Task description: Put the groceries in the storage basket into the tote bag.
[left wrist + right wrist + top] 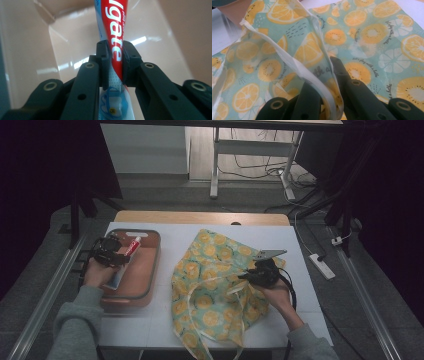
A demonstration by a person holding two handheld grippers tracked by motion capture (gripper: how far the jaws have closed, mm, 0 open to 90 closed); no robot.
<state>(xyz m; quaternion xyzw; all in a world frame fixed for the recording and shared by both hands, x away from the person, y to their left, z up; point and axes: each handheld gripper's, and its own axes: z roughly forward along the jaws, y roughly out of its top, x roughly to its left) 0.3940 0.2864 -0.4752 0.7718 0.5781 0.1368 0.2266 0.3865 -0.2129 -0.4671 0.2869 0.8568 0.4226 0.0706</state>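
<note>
A red-and-white toothpaste tube (113, 42) is clamped between the pads of the left hand-held gripper (113, 62); the jaws are seen pressed on both sides of the tube in the left gripper view. The tube runs lengthwise between the jaws, its printed red part pointing away from the camera and its blue-white end lying toward the gripper body. In the high view the left hand-held gripper (111, 251) is placed over the far end of a brown tray (145, 285), with the tube (133, 246) angled up and to the right of it. The glossy tray floor (155, 32) is seen behind the tube. Whether the tube touches the tray floor cannot be told.

The tray is set on the left part of the white tabletop (165, 320). A flat pale item in the tray under the left hand (97, 272) is noted, too hidden to name.

The right hand-held gripper (260, 272) is clenched on the rim of a lemon-print bag (210, 285), which is spread across the middle of the tabletop, just right of the tray. In the right gripper view the bag's white-edged hem (312, 75) is pinched between the jaws and held up off the bag fabric (367, 37) beneath, so the mouth is lifted open. A drawstring (212, 347) is trailed off the near edge of the tabletop.
</note>
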